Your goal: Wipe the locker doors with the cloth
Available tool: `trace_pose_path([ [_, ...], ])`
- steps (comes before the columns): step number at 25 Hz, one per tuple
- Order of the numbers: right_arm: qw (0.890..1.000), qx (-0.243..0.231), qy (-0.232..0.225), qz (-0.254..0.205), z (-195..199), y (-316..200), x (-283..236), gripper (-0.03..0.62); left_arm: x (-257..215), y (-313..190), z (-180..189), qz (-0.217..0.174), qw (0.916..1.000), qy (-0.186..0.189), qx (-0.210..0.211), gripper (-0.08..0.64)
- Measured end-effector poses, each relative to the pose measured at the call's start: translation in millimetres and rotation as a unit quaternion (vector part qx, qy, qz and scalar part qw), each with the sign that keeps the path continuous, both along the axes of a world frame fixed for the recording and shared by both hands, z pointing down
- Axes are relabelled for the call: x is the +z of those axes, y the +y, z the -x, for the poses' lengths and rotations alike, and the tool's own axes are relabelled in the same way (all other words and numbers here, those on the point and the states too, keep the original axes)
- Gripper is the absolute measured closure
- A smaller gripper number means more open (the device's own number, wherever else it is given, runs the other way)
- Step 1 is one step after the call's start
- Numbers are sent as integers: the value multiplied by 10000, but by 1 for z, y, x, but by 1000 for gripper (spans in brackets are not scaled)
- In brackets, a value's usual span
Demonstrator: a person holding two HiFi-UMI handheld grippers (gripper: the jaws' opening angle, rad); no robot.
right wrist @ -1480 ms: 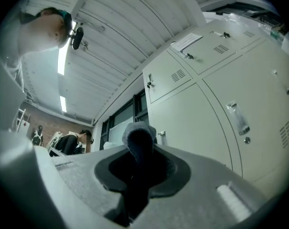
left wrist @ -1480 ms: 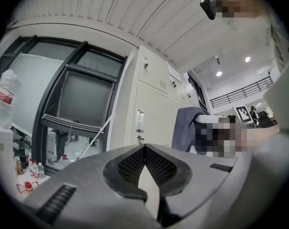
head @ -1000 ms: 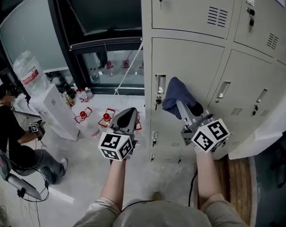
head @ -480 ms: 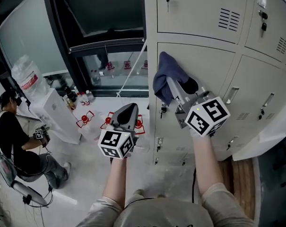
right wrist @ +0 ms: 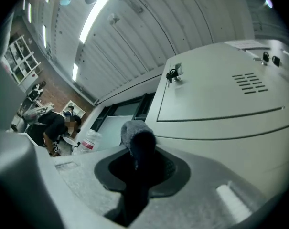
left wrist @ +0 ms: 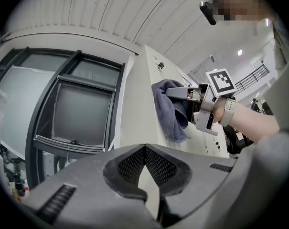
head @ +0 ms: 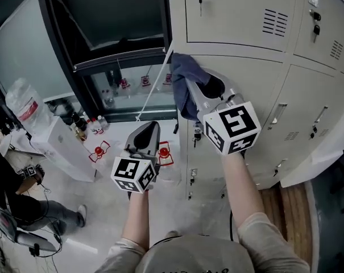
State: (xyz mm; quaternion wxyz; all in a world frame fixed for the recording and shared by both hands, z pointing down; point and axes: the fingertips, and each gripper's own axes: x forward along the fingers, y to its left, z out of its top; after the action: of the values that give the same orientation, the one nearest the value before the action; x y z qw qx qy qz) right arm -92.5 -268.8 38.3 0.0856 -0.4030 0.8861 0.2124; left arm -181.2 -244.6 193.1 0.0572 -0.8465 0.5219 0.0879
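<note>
A dark blue cloth [head: 182, 84] hangs from my right gripper [head: 190, 87], which is shut on it. The cloth lies against the top left corner of a pale grey locker door [head: 245, 90], just below the upper door [head: 234, 10]. In the left gripper view the cloth [left wrist: 170, 106] drapes down the locker's edge with the right gripper [left wrist: 194, 97] behind it. Seen from the right gripper, the cloth [right wrist: 137, 142] bunches between the jaws. My left gripper [head: 149, 131] hangs lower and to the left, over the floor, shut with nothing in it.
A dark window frame [head: 120, 56] stands left of the lockers. Below it are a water jug [head: 23, 104], a white box [head: 63, 144] and red-capped bottles [head: 100, 151]. A person [head: 12, 198] sits at far left. An open locker door [head: 325, 152] juts out at right.
My right gripper has carried the cloth up and to the left across the locker door, from beside its handle to its top left corner. The left gripper has barely moved.
</note>
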Motion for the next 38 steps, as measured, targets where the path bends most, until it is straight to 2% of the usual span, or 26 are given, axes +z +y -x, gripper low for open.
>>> trace_pose_path([
  [6,9992,374,-167,-30,-35,-8,-3,531,4,-5,-1,40,9999,93,61,561],
  [13,9957,834,-412,-10,-103,-14,-2,532,8,-11,-13,103,9997,102,178,561],
  [17,9923,1038,-668,55,-141,-16,-1,531,13,-12,-15,142,9998,73,111,561],
  [26,9830,1579,-928,81,-215,-21,-5,529,21,-10,-21,211,9995,186,107,561],
  [32,9750,1948,-1063,112,-250,-23,-3,529,22,-7,-24,231,9994,201,141,561],
  [38,9715,1996,-1269,142,-267,-24,-1,526,24,-4,-24,260,9994,198,149,561],
])
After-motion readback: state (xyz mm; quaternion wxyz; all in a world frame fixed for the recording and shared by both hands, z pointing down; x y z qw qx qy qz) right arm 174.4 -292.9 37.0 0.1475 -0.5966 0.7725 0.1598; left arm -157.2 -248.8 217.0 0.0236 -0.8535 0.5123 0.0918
